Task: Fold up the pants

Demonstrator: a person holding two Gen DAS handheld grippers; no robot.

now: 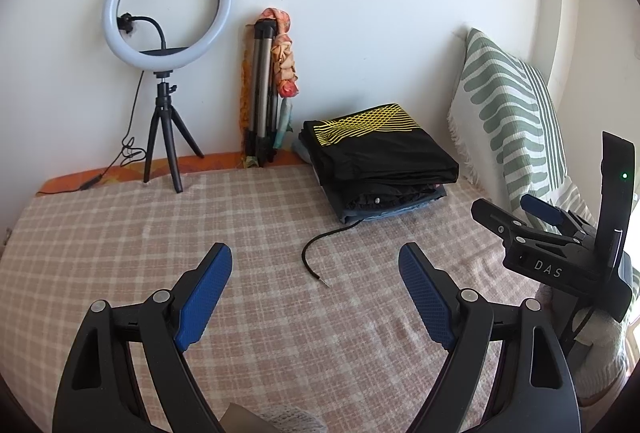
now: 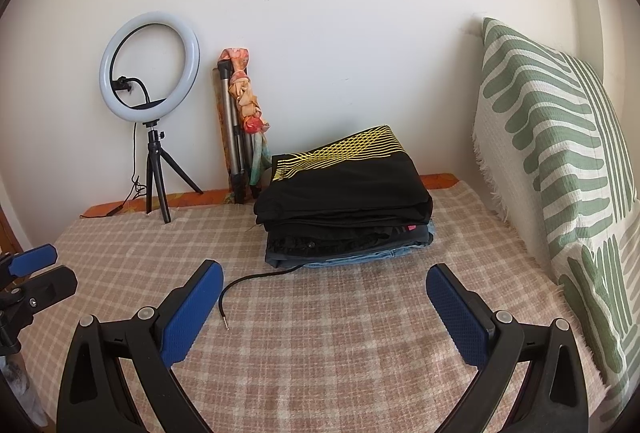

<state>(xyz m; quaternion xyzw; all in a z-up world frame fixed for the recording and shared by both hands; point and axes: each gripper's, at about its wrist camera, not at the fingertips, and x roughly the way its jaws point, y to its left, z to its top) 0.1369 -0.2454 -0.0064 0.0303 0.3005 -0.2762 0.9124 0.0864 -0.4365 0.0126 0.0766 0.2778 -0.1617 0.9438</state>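
A stack of folded clothes (image 1: 380, 161) lies at the back of the bed, also in the right wrist view (image 2: 344, 209). Black pants with a yellow line pattern (image 2: 348, 157) lie folded on top, darker garments and blue denim (image 2: 360, 256) below. A black drawstring (image 2: 256, 279) trails from the stack onto the blanket, also in the left wrist view (image 1: 320, 253). My left gripper (image 1: 316, 297) is open and empty above the blanket, in front of the stack. My right gripper (image 2: 324, 313) is open and empty, close before the stack. It shows at the right in the left wrist view (image 1: 516, 211).
A checked pink blanket (image 1: 160, 233) covers the bed. A ring light on a small tripod (image 1: 166, 33) stands at the back left. A folded tripod with a cloth tied on it (image 1: 266, 93) leans on the wall. A green-striped pillow (image 2: 560, 153) stands at the right.
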